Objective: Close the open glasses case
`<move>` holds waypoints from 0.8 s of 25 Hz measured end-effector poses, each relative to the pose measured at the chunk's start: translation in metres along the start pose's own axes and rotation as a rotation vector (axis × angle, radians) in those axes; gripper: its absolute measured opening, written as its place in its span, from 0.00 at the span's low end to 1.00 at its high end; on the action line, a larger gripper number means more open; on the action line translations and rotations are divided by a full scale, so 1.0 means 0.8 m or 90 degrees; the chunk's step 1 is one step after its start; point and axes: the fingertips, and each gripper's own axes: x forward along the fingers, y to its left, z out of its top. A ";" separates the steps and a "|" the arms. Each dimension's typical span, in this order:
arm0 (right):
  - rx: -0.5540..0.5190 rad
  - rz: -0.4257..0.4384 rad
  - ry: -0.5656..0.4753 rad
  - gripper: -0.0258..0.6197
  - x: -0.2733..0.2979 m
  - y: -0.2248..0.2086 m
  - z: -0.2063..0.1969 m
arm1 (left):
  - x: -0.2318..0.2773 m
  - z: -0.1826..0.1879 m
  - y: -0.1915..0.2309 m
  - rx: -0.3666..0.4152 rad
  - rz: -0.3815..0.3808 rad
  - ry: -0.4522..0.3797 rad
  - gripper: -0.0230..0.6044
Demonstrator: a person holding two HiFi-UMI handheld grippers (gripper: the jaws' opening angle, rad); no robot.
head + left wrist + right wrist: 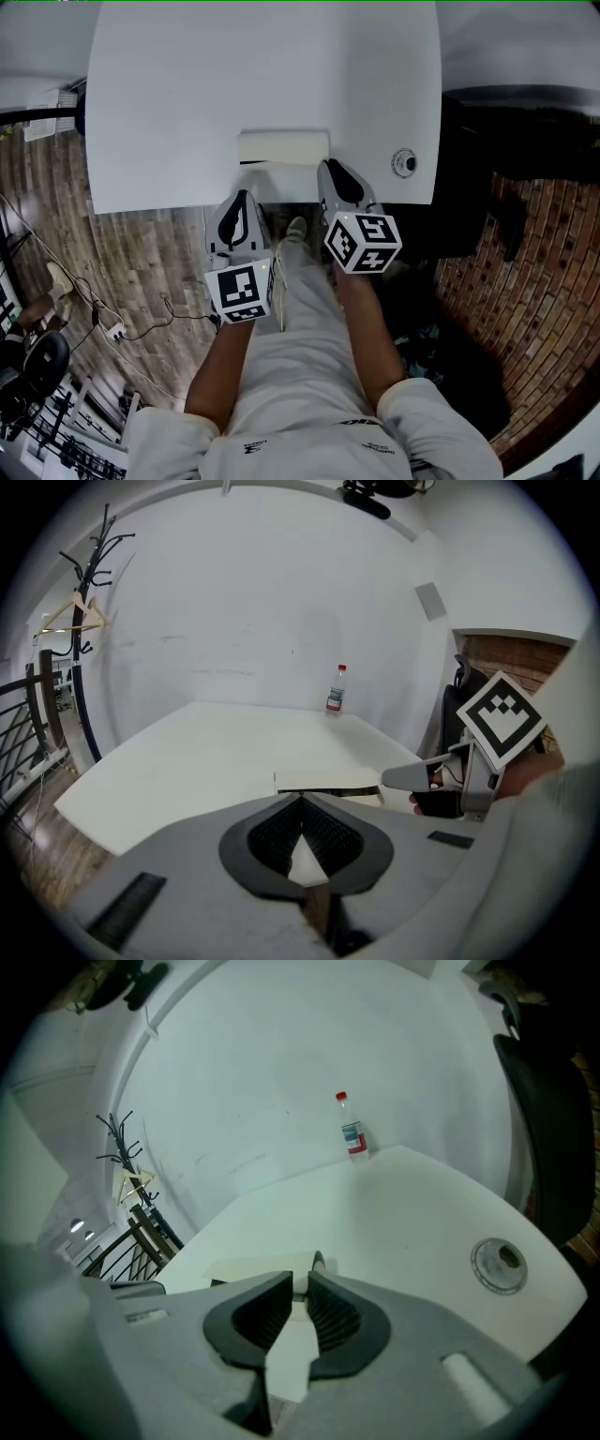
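The cream glasses case [283,148] lies at the near edge of the white table [187,103]. Its lid stands a little raised, with a dark slit under it in the left gripper view [328,780]. In the right gripper view the case [258,1267] is just beyond the jaw tips. My left gripper [242,197] is shut and empty, held at the table edge just short of the case's left end. My right gripper [328,169] sits by the case's right end, jaws almost together and holding nothing. Its tip [417,776] reaches beside the case.
A small water bottle [336,688] [352,1129] stands at the table's far edge. A round cable grommet [404,162] [497,1266] is set in the tabletop to the right. A dark chair [553,1129] stands at the right, a coat rack [84,621] to the left.
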 end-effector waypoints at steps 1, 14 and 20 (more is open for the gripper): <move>0.000 -0.001 0.002 0.11 0.000 0.000 -0.002 | -0.001 -0.001 0.000 0.000 0.000 0.000 0.03; 0.013 -0.009 0.021 0.10 -0.006 -0.007 -0.025 | -0.014 0.004 -0.010 0.000 0.000 -0.012 0.03; 0.025 -0.009 0.019 0.10 -0.009 -0.003 -0.026 | -0.018 0.005 -0.006 0.000 -0.002 -0.012 0.03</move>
